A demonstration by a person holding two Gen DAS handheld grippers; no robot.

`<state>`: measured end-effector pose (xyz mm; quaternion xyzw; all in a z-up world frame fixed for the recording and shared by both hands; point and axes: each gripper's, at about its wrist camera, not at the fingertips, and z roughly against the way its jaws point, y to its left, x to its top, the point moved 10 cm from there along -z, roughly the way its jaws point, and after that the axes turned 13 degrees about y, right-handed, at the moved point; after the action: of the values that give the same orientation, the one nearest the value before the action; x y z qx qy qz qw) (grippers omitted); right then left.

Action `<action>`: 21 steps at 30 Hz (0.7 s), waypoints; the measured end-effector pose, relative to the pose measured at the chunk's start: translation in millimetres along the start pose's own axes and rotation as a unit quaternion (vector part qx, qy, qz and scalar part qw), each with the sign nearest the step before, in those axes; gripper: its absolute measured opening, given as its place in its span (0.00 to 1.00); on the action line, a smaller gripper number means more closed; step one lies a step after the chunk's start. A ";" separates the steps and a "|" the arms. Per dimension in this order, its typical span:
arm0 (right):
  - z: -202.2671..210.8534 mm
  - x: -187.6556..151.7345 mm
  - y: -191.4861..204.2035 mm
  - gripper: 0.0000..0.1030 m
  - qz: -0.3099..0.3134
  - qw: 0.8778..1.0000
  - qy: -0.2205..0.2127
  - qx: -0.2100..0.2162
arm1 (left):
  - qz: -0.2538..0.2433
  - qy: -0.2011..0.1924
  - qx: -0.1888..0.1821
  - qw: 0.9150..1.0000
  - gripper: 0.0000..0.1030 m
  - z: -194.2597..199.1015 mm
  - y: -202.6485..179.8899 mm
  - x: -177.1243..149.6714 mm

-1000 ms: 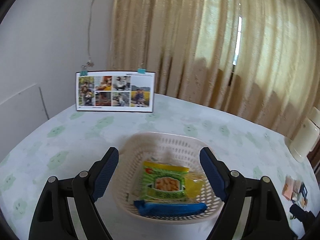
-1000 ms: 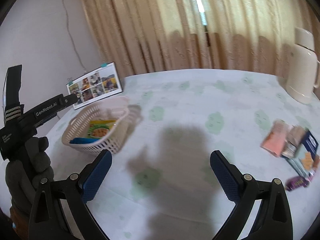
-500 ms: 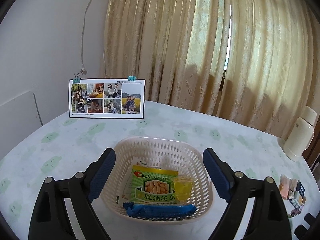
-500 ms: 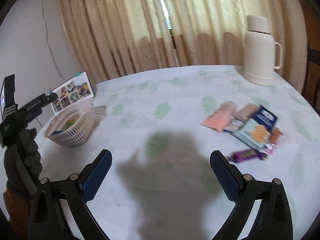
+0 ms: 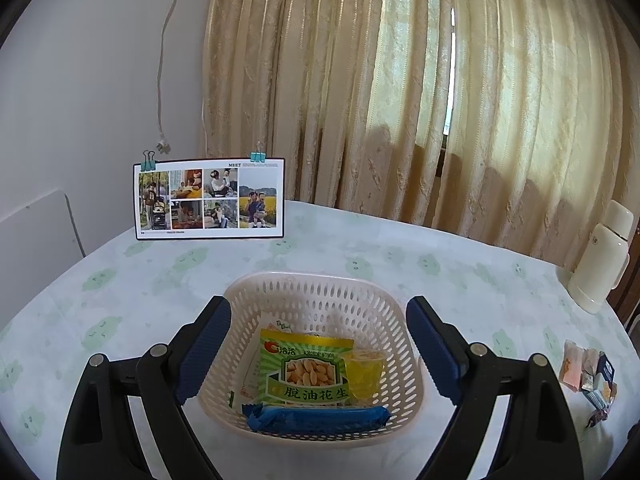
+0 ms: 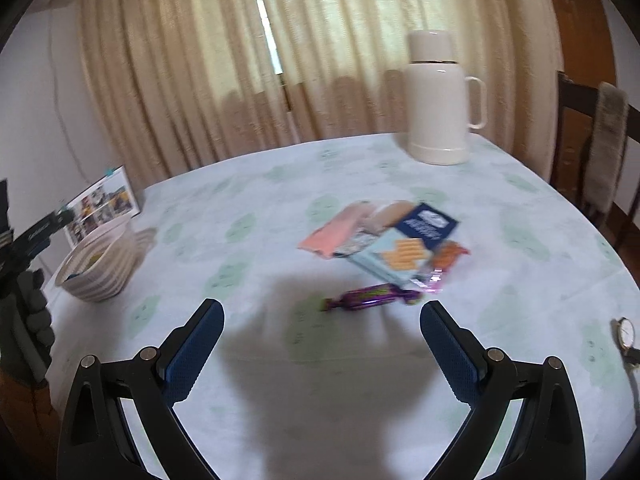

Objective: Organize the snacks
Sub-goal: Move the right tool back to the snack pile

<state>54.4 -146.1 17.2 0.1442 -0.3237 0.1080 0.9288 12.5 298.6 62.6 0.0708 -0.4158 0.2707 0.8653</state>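
Snacks fill our perforated white plastic basket (image 5: 320, 296): a glossy green peanut bag (image 5: 306, 368), a clear yellow jelly cup (image 5: 364, 372), and a crinkled blue bar (image 5: 318, 418) at its near rim. We hold the left gripper (image 5: 319, 346) spread wide, a ribbed blue pad on either side of the basket, gripping nothing. Just beyond the tips of our right gripper (image 6: 322, 344), equally wide and empty, lies a shiny purple twist-wrapped candy (image 6: 372, 295), then a flat heap of packets (image 6: 394, 240). A smooth cream flask (image 6: 438, 100) stands far past them.
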 end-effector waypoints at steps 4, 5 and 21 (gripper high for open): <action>-2.0 1.5 -25.2 0.96 -0.032 0.999 0.003 -0.005 | 0.001 -0.006 -0.003 1.000 0.84 4.7 -0.2 0.9; -4.1 1.5 -30.1 0.96 -0.039 0.999 0.006 -0.004 | 0.001 -0.008 -0.002 1.000 0.84 5.3 0.1 0.8; -36.7 20.7 -97.4 0.88 -0.071 0.995 0.036 -0.059 | -0.009 -0.009 -0.001 1.000 0.84 8.6 -5.4 -2.8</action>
<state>119.8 -222.6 -16.5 0.1073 -0.2847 0.0278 0.9522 8.1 290.0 66.6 0.0766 -0.4233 0.2619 0.8639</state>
